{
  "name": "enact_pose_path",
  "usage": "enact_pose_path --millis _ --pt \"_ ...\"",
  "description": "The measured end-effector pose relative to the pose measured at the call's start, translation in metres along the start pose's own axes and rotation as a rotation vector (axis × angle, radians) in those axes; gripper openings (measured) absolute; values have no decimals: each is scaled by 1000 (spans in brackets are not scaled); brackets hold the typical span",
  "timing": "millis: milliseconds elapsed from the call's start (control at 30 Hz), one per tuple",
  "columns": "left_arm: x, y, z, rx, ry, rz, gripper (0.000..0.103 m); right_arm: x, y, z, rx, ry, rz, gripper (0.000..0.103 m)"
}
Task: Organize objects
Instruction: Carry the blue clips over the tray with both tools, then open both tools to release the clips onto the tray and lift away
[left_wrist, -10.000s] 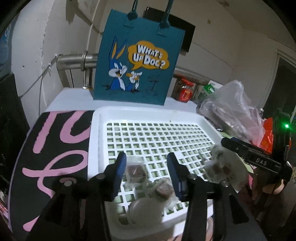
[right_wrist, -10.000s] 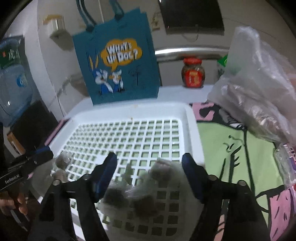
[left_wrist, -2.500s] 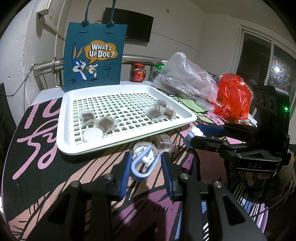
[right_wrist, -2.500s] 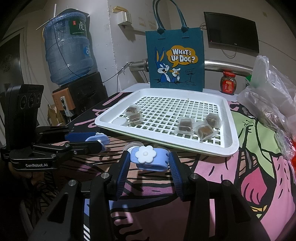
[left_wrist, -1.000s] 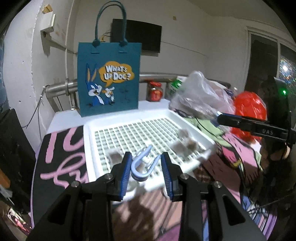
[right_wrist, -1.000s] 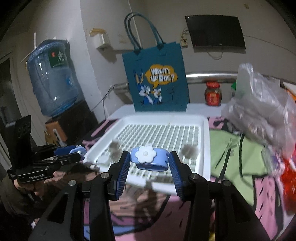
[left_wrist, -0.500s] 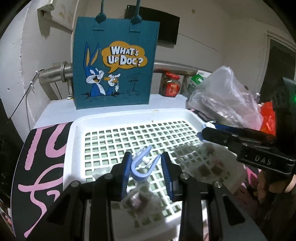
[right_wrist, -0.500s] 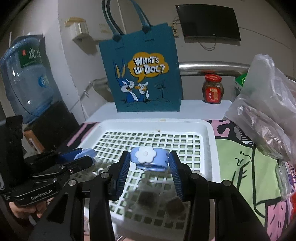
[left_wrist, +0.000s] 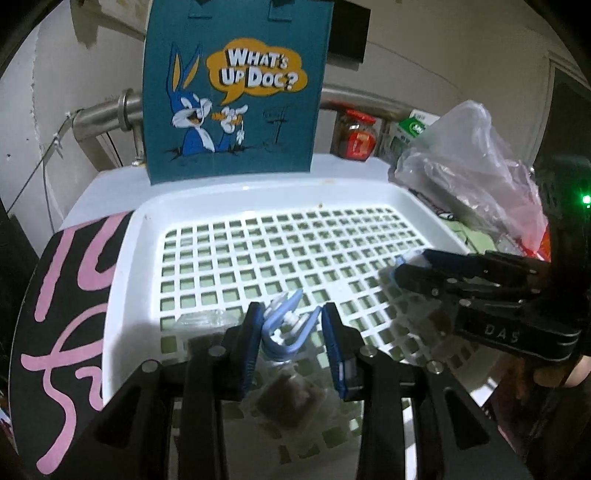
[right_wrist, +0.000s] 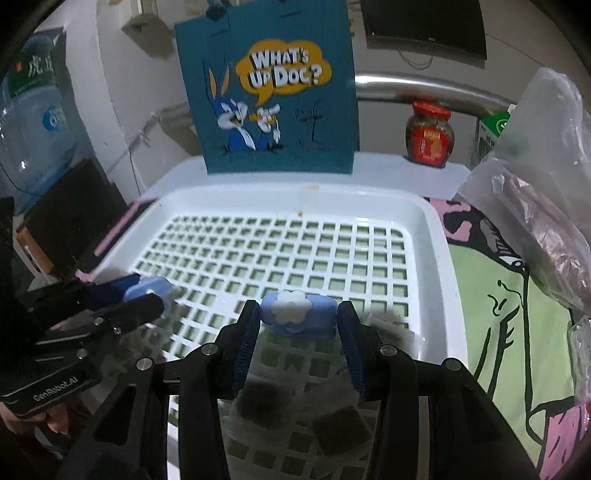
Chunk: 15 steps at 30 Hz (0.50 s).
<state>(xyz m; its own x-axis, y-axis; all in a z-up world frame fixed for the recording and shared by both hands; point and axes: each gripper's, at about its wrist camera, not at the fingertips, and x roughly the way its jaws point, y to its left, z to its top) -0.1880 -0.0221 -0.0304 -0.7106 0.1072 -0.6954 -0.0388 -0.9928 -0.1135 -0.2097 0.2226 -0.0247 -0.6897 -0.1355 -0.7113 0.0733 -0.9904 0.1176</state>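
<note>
- left gripper (left_wrist: 290, 332) jaws grasp a pale blue u-shaped plastic clip (left_wrist: 286, 326) over the white lattice plastic tray (left_wrist: 125, 280), likely to drop it there.
- right gripper (right_wrist: 297, 332) jaws clench a blue flower-topped plastic clip (right_wrist: 297, 314) above the same tray.

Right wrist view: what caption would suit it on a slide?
Right gripper holds a blue flower clip over a white slotted tray.

A lived-in home room: a large blue water-cooler bottle (right_wrist: 31, 122), a wall-mounted black television (right_wrist: 424, 27), a red-lidded glass food jar (right_wrist: 428, 134) and a cartoon-printed teal felt tote bag (right_wrist: 269, 92).
</note>
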Motion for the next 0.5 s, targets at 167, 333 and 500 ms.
enact_pose_path --millis 167,333,500 --pt "-1 2 0 -11 7 -6 33 -4 -1 -2 10 -25 -12 58" --pt "-23 1 2 -14 -63 -24 49 -32 -6 -1 51 -132 -14 77" --pt "-43 -2 1 -9 -130 -42 54 -70 -5 -2 73 -262 19 83"
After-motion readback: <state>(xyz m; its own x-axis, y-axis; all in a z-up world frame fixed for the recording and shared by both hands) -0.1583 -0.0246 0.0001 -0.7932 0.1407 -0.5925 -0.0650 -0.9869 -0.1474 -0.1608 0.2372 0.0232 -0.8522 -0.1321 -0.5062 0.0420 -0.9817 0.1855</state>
